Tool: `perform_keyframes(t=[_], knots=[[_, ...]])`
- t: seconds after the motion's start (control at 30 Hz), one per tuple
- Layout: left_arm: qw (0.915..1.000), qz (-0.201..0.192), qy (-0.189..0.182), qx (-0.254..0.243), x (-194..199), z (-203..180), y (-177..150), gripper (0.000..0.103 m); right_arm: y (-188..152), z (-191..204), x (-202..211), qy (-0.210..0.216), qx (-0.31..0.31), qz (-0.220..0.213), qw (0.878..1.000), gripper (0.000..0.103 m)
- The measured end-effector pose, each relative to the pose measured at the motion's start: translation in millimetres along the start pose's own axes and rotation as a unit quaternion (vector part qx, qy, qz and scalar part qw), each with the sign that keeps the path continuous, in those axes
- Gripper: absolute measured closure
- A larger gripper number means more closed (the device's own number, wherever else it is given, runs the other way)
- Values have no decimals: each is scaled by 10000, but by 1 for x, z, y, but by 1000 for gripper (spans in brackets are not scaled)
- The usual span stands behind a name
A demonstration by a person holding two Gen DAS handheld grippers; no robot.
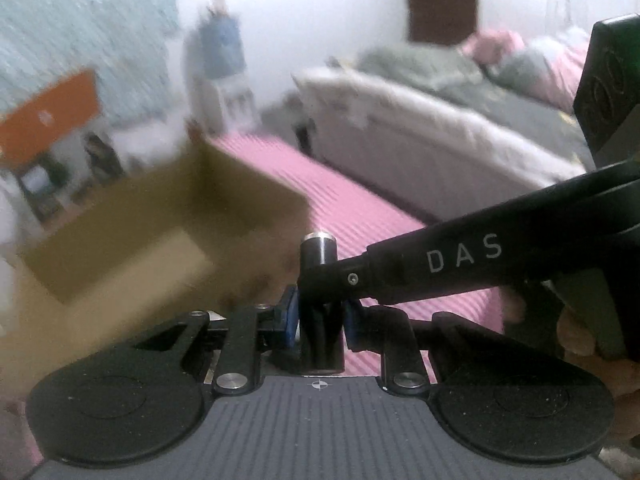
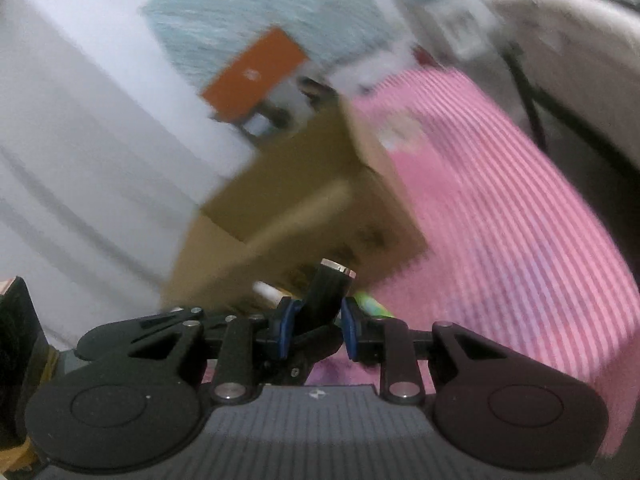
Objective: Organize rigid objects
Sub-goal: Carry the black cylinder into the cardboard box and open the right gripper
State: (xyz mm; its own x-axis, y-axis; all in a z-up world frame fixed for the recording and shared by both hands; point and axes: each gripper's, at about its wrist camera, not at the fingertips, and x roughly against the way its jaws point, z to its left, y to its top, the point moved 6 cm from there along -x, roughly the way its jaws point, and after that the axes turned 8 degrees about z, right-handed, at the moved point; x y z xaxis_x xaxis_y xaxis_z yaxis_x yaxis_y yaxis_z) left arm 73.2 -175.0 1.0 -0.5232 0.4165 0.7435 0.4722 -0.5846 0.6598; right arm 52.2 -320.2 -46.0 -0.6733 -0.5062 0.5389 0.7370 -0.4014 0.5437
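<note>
Pink striped matting (image 2: 500,184) runs across the floor beside a bed (image 1: 420,120), and an open cardboard box (image 1: 160,216) sits on it just ahead of you, blurred in both views. You hold one black tool with a metal-capped end (image 1: 319,254) in both grippers: your left gripper (image 1: 318,320) has its blue pads closed narrow on the short black stem, and your right gripper (image 2: 316,320) is likewise clamped on the angled black body below the cap, its arm marked DAS crossing the left view. By the look of it you are mid-carry, bringing the tool toward the box. Next you need to agree which gripper keeps the hold, loosen the other without twisting the piece, then line it over the box opening. Something white and something green lie just beyond your right fingers; I cannot tell what they are.
</note>
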Motion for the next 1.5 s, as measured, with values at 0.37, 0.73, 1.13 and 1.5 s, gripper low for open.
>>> perform_keyframes(t=[0.37, 0.73, 1.13, 1.5], knots=[[9924, 338, 526, 1062, 8, 141, 46, 81, 105, 119, -77, 802, 1261, 581, 9871, 75], [9669, 1742, 698, 1731, -104, 242, 17, 81, 137, 94, -266, 592, 330, 2676, 9612, 76], [9716, 1192, 943, 1816, -56, 252, 17, 57, 146, 105, -302, 535, 284, 2793, 9583, 73], [9886, -119, 514, 1407, 61, 165, 18, 23, 132, 106, -102, 1437, 664, 1536, 9754, 67]])
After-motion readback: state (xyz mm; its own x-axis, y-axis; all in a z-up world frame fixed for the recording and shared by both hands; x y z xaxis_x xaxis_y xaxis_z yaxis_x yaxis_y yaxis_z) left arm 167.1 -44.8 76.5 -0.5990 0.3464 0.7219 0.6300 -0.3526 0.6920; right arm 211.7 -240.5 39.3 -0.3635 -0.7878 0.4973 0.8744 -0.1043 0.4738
